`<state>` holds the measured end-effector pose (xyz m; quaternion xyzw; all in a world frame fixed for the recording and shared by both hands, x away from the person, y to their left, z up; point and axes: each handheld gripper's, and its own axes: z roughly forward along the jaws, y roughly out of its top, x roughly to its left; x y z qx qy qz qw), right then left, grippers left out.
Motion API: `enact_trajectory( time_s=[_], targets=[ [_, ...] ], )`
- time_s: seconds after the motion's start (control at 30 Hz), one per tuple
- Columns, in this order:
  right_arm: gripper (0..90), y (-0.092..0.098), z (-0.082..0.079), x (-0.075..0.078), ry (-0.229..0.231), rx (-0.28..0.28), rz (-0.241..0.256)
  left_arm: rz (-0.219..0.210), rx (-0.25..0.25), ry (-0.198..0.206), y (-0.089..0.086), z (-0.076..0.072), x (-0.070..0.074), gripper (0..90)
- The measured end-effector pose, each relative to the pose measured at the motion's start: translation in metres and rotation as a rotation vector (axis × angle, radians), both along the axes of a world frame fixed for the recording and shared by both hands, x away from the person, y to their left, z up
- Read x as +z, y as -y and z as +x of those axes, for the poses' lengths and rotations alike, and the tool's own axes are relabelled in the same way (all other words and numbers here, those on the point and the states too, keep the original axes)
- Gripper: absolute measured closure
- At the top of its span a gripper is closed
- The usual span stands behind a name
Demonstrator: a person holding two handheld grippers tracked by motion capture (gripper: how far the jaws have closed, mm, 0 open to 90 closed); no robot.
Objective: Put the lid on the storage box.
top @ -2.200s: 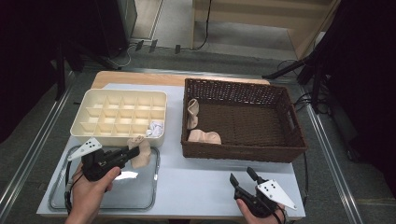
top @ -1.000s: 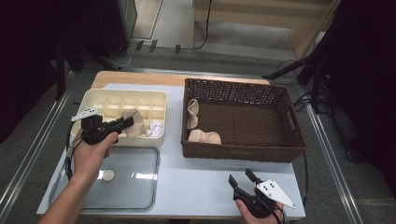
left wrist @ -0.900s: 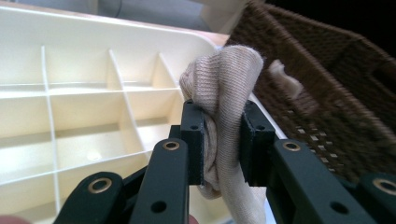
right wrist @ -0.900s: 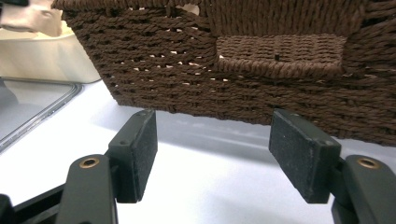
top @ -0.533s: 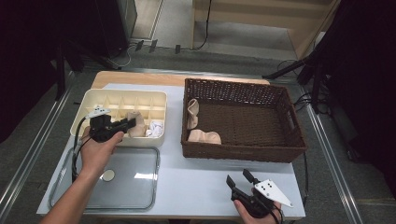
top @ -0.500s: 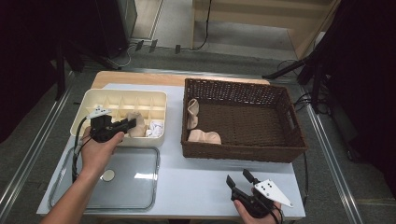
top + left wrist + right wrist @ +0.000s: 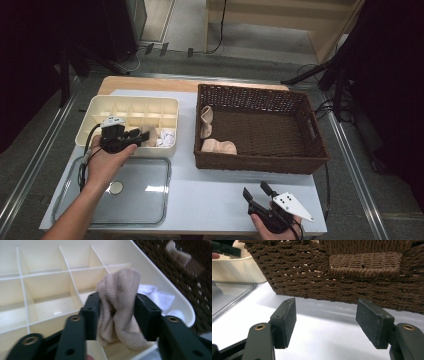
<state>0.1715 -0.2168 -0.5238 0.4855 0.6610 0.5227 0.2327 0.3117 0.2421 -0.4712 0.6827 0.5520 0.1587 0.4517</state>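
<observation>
Pale blue tabletop: left gripper (image 7: 117, 315) pinches a soft, light beige sock (image 7: 119, 312) mid-bundle over the divided organizer (image 7: 131, 107); right gripper (image 7: 332, 322) idles wide.

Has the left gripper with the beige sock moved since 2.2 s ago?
Yes. The left gripper, shut on the rolled beige sock, went from above the clear tray forward to the cream divided organizer box.
</observation>
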Motion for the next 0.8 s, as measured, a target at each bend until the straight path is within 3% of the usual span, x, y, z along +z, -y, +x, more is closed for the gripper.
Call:
enact_trajectory(
  time_s=[0.13,0.23,0.3,0.37,0.43,0.63,0.8],
  targets=[
    [33.5,0.0,0.0,-0.001,-0.007,0.0,0.001,-0.06,0.053,0.025,-0.002,0.002,0.007,46.3],
    [33.5,-0.001,0.0,-0.001,-0.009,0.001,0.002,-0.062,0.061,0.023,0.002,0.007,0.004,47.4],
    [33.5,0.0,0.001,-0.002,-0.011,0.002,0.001,-0.054,0.051,0.004,0.005,0.01,0.0,53.5],
    [33.5,0.0,0.001,-0.002,-0.016,0.001,0.002,-0.07,0.047,-0.017,0.005,0.011,-0.002,69.5],
    [33.5,0.0,0.001,-0.002,-0.014,-0.001,0.0,-0.077,0.032,-0.046,0.003,0.012,-0.002,74.2],
    [33.5,0.0,0.003,-0.004,-0.016,0.002,-0.003,0.016,-0.03,-0.123,0.007,0.01,-0.005,77.2],
    [33.5,-0.002,0.003,-0.004,-0.022,0.003,-0.005,0.05,-0.018,-0.176,0.012,0.014,-0.003,76.7]
  ],
)
